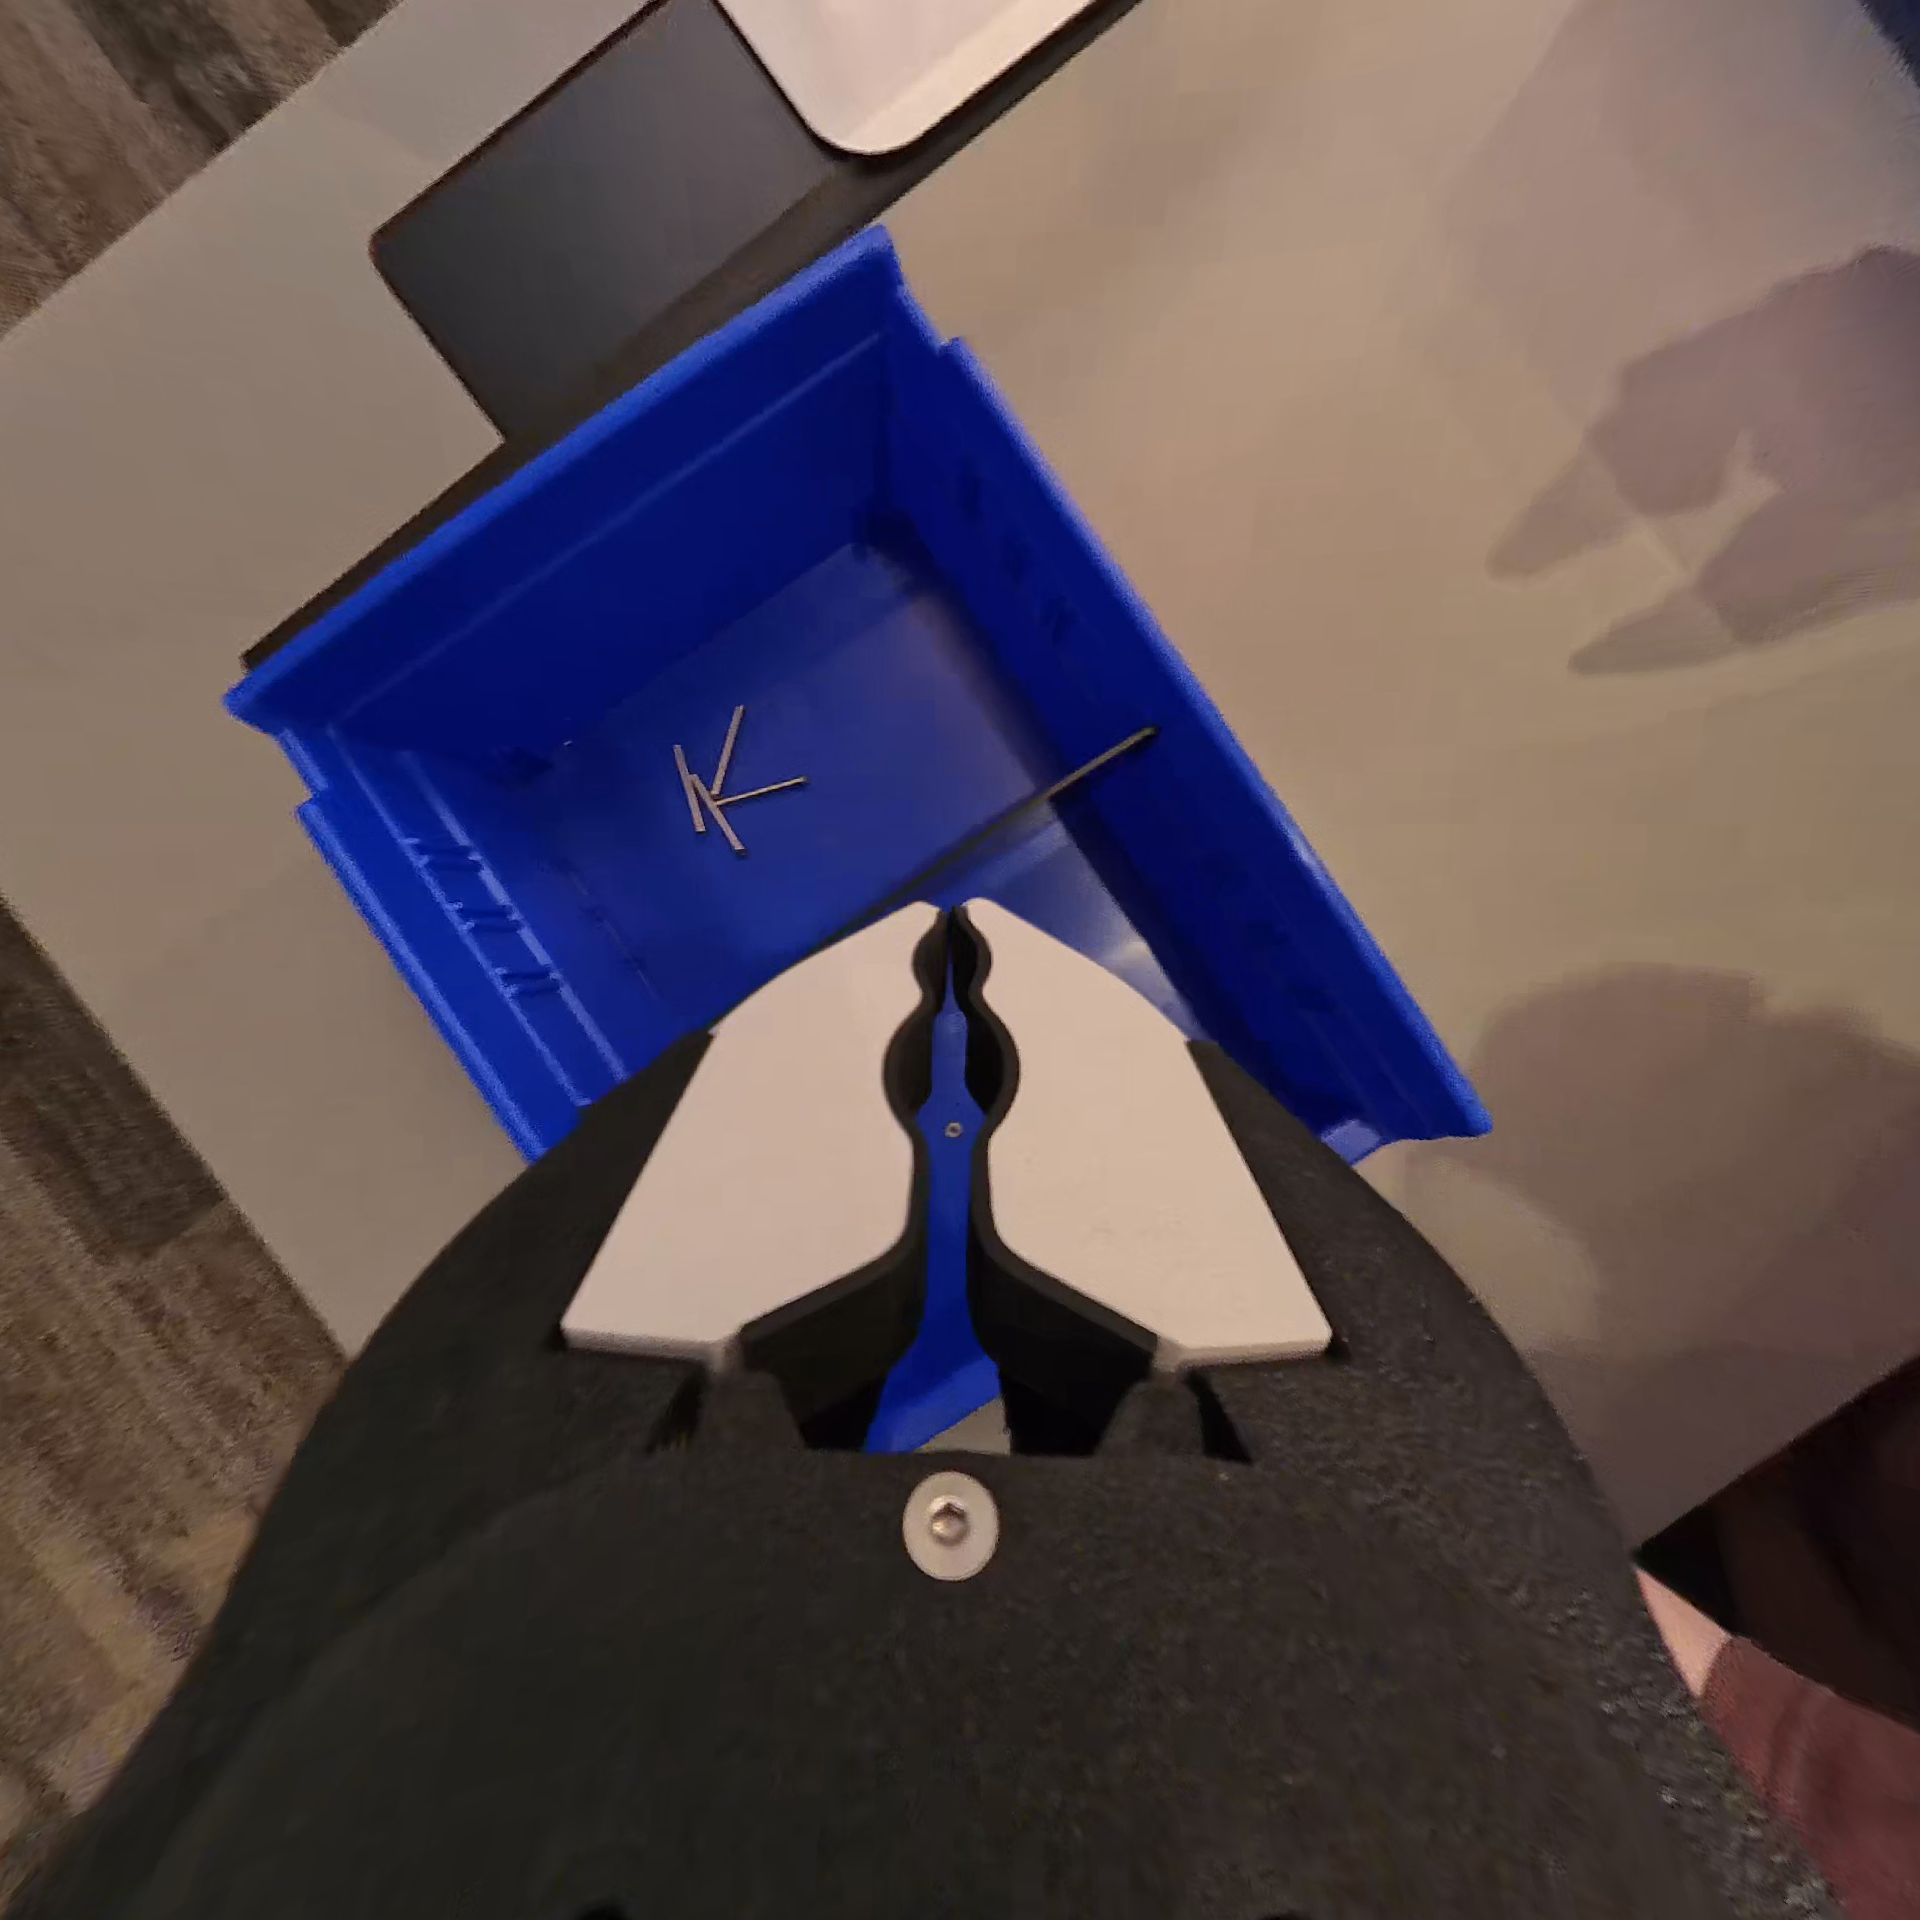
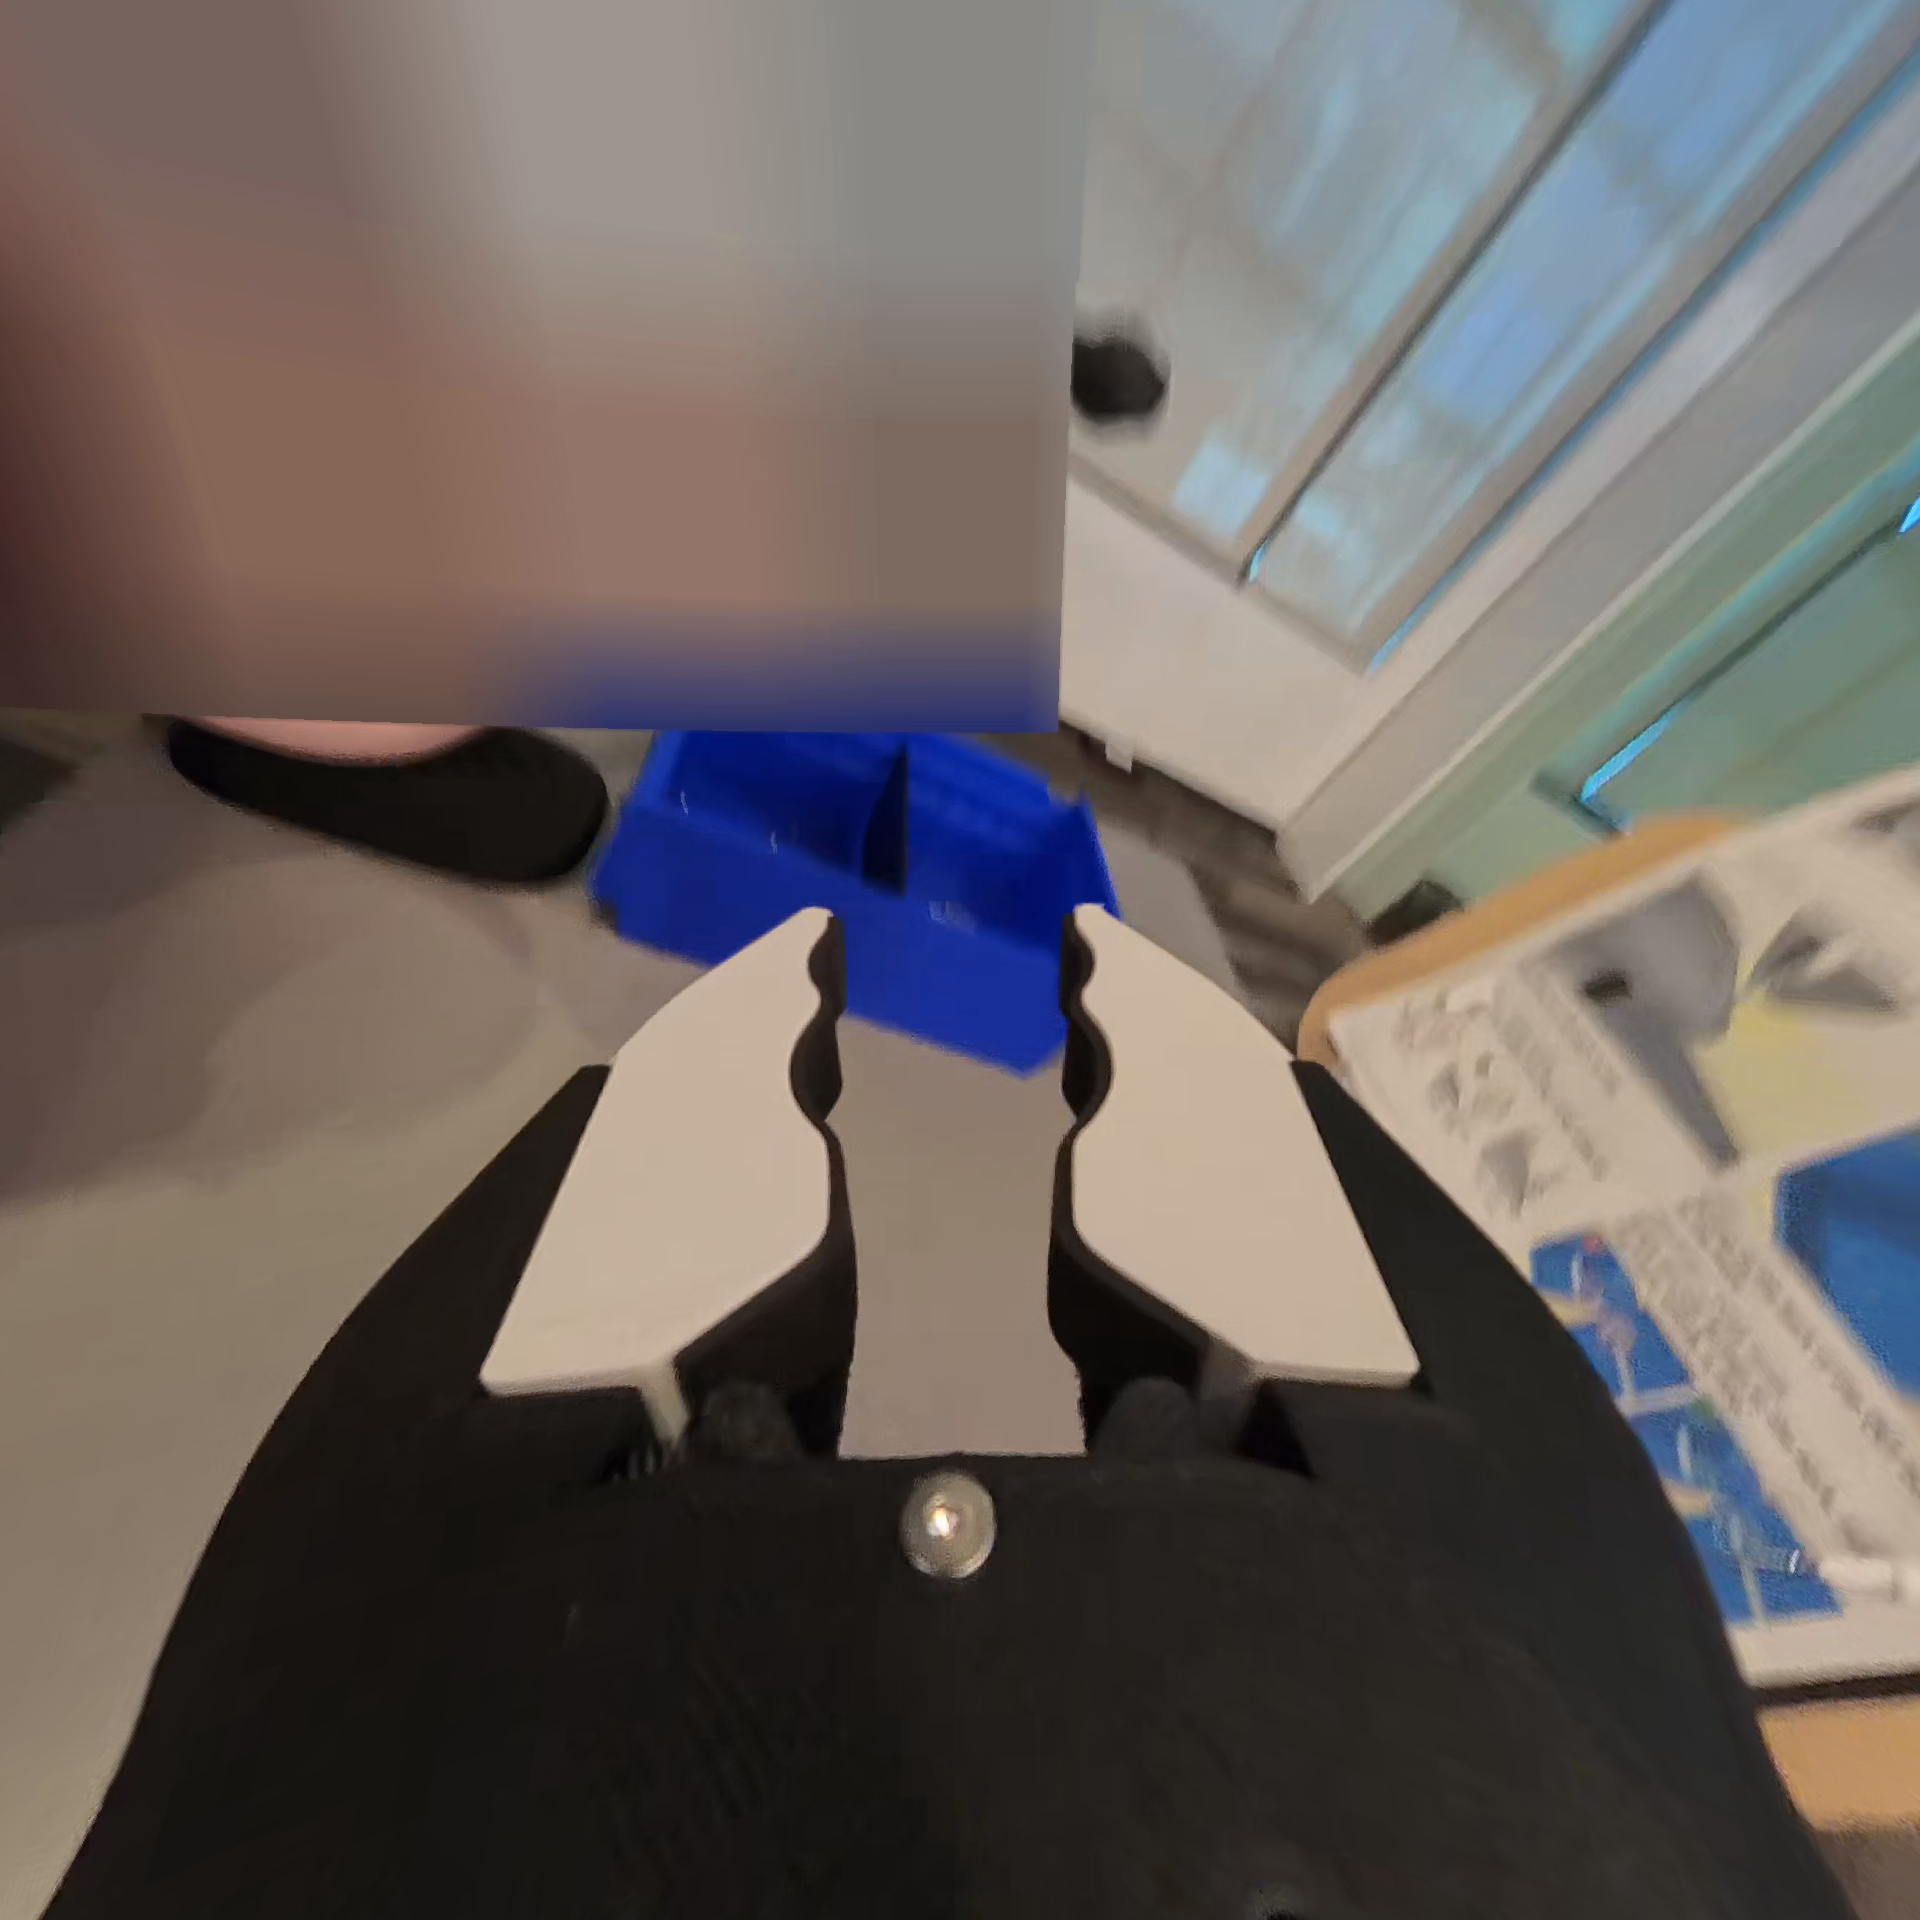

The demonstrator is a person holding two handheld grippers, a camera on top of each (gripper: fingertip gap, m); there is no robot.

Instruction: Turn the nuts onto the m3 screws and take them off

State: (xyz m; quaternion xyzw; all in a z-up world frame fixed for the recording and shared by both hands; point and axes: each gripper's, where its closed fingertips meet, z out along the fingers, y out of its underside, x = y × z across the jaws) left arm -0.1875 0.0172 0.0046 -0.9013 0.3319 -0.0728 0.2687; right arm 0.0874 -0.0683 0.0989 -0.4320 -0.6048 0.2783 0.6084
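Note:
A blue plastic bin stands on the grey table, split by a thin black divider. Several thin metal screws lie crossed on the floor of its far compartment. A small silver nut shows on the blue floor through the gap between my left fingers. My left gripper hangs over the bin's near compartment with its tips together; nothing shows held between them. In the right wrist view, my right gripper is open and empty above the table, short of the bin.
A black mat and a white rounded object lie behind the bin. A printed sheet on a wooden board lies to the right of my right gripper. A dark rounded shape lies left of the bin. Wood floor lies beyond the table's left edge. One gripper's finger ends stand about 30 centimeters off the other's. From my left tips it is roughly 20 centimeters to the small silver nut; from my right, 40 centimeters.

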